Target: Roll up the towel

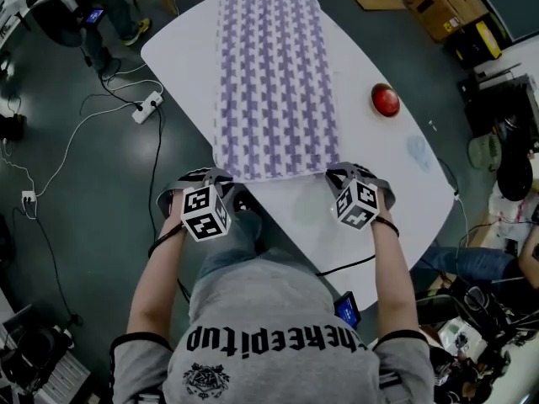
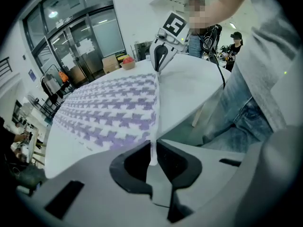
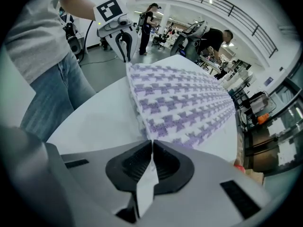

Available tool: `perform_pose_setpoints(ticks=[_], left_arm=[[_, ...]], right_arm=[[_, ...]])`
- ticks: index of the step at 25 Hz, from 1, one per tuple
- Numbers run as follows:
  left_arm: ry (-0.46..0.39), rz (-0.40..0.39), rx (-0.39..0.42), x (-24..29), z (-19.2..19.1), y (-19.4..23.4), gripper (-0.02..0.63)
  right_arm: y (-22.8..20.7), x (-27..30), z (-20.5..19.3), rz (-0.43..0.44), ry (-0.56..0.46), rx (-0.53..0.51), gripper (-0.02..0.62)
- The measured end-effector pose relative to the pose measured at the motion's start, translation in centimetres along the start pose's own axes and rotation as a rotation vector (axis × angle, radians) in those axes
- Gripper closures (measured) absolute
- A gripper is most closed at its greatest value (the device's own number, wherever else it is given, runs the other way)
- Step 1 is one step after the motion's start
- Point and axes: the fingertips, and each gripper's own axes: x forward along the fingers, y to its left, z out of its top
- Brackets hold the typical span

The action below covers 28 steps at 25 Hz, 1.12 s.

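A purple-and-white patterned towel (image 1: pixel 274 82) lies flat along the white oval table (image 1: pixel 370 200), its near edge towards me. My left gripper (image 1: pixel 221 178) is shut on the towel's near left corner, and a thin strip of the hem (image 2: pixel 152 150) runs between its pads. At the near right corner my right gripper (image 1: pixel 338 178) pinches the hem too, and the cloth edge (image 3: pixel 150 148) is caught between its closed pads. Both corners are lifted slightly off the table. Each gripper view shows the other gripper at the far end of the near edge: the right gripper (image 2: pixel 160 63) and the left gripper (image 3: pixel 124 44).
A red round object (image 1: pixel 386 99) sits on the table to the right of the towel. On the floor at the left lie a white power strip (image 1: pixel 146 106) and cables. Cardboard boxes (image 1: pixel 446 7) stand at the far right. The table's near edge is just below the grippers.
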Motion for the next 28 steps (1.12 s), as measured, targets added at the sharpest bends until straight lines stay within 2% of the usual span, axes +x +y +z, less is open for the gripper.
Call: perform_pose_setpoints(ticks=[8,17,21,23,25,28], left_arm=[[0.030,0.042,-0.031,0.6,-0.3,5.0,0.565],[0.080,0.048,-0.008,1.7,-1.2,6.8,0.565],[0.108,0.068,0.041,1.7,-1.4,6.9,0.565],[0.128,0.095,0.082,1.8,-1.7,7.5,0.565],[0.118,0.139,0.089,1.4,-1.7,8.4,0.565],[0.012,0.251,0.049,-1.7,-0.1,9.3,0.565]], right_arm=[[-4.9,1.9,1.0,-0.080,0.041,-0.024,0.583],[-6.5,3.7,0.8,-0.108,0.082,-0.018,0.592],[-6.1,3.8,0.2,-0.103,0.101,-0.012,0.592],[-6.0,4.0,0.0,-0.105,0.107,-0.009,0.592],[-6.0,4.4,-0.2,-0.106,0.110,-0.005,0.592],[-5.7,4.2,-0.3,-0.121,0.105,0.003,0.592]])
